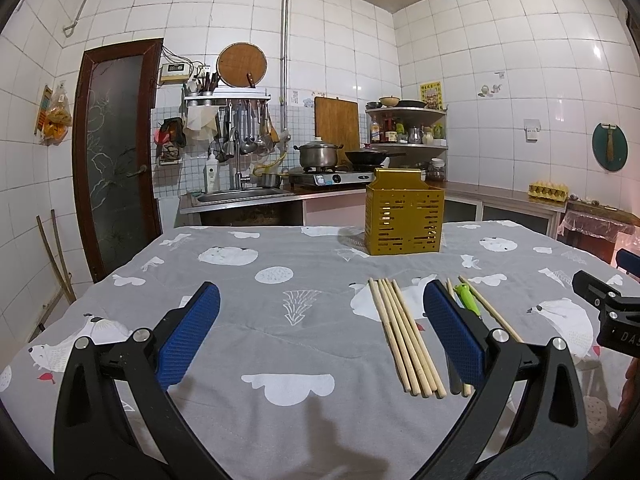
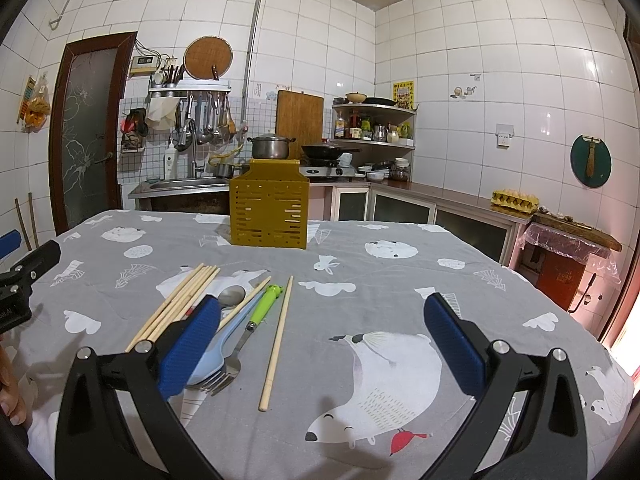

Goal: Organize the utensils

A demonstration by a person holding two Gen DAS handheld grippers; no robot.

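While both of my grippers hang low over the table (image 1: 280,340), I see it dressed in a grey cloth printed with white bears, fish and clouds, smooth apart from a few shallow creases. My left gripper (image 1: 320,336) has its blue-padded fingers (image 1: 192,336) spread wide with nothing between them, and my right gripper (image 2: 320,340) is spread just as wide and just as empty. On the cloth a bundle of wooden chopsticks (image 1: 404,340) lies side by side, pointing away from me; just beside it lie a pale blue spoon (image 2: 224,328), a green-handled fork (image 2: 256,320) with its tines toward me, and a single chopstick (image 2: 278,340) a little apart to the right. One more chopstick (image 2: 244,304) slants across the spoon. From the right wrist view my left finger pad covers part of the spoon handle. Farther back on the table a yellow slotted utensil holder (image 2: 269,216) stands upright; what is inside it I cannot tell. Behind the table the room is a white-tiled kitchen: a steel sink (image 1: 240,196) with ladles hanging above it, a lidded pot (image 1: 318,154) and a dark wok (image 1: 366,156) on a burner, a corner shelf (image 1: 408,128) of bottles, a tray of eggs (image 2: 514,200) on the right-hand counter, and a dark-framed glass door (image 1: 116,160) at the left.
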